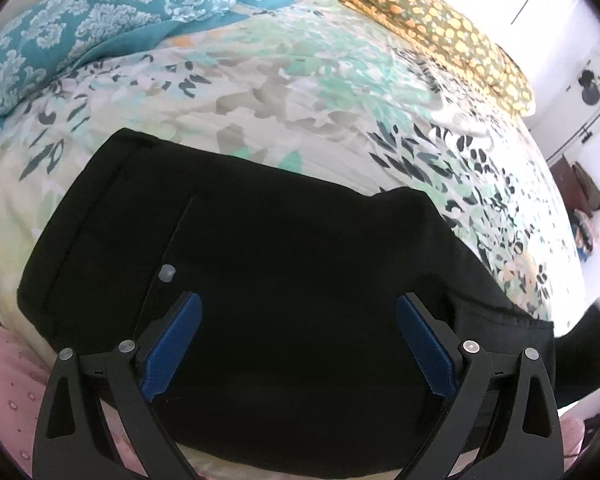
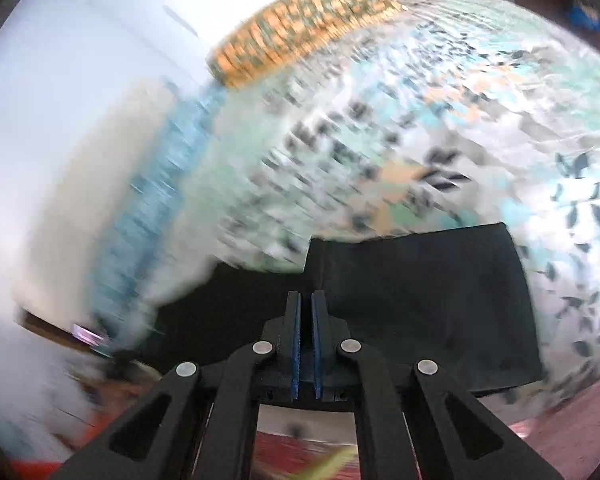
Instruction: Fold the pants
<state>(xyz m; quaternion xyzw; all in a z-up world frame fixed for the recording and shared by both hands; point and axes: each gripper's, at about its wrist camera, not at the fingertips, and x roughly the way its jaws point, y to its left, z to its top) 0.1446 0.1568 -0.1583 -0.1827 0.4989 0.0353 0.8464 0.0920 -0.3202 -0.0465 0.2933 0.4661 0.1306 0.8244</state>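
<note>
Black pants (image 1: 284, 240) lie folded on a floral bedspread (image 1: 300, 92), waistband at the left, with a small pale button (image 1: 167, 272) showing. My left gripper (image 1: 299, 300) hovers over them, its blue pads wide apart with nothing pressed between them. In the right wrist view my right gripper (image 2: 306, 294) is shut, with dark cloth in the thin slit between its pads. A sharp black panel of the pants (image 2: 420, 300) hangs just beyond it, while the bed behind is smeared with motion. A black end of cloth (image 1: 588, 340) rises at the right edge of the left wrist view.
A teal patterned pillow (image 1: 80, 32) lies at the back left of the bed. A folded olive cloth with orange dots (image 1: 440, 28) sits at the back right. Pink fabric (image 1: 8, 380) shows at the near left. The bed's right edge drops to a floor with some items (image 1: 584, 208).
</note>
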